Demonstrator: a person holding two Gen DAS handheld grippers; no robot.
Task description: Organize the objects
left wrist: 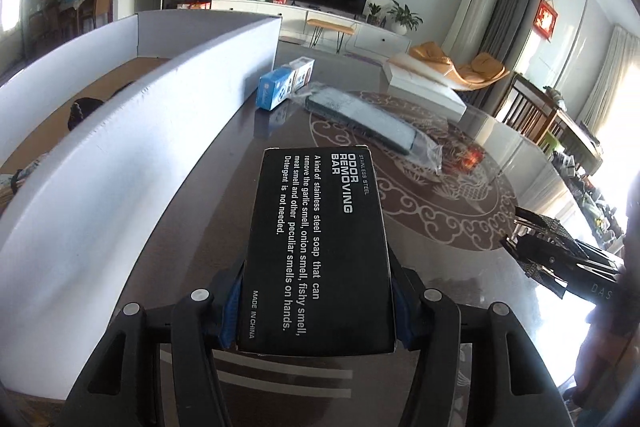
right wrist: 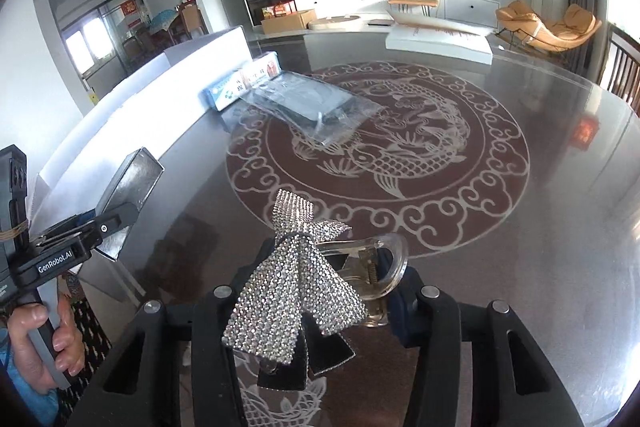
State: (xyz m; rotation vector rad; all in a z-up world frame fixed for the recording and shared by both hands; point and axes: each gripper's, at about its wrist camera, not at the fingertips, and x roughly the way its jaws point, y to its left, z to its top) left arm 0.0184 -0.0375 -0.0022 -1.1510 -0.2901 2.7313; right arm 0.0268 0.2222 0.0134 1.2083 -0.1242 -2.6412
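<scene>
My left gripper (left wrist: 316, 307) pinched the black box (left wrist: 318, 247) by its smooth cardboard sides, lifted off the glossy worktop (left wrist: 440, 227) beside the white tray (left wrist: 140, 147) at its left edge. My right gripper (right wrist: 320, 291) clamped a hair clip (right wrist: 296, 275), a rhinestone bow on clear plastic. I judged the slick box could slide from the jaws, and the clip twist.
</scene>
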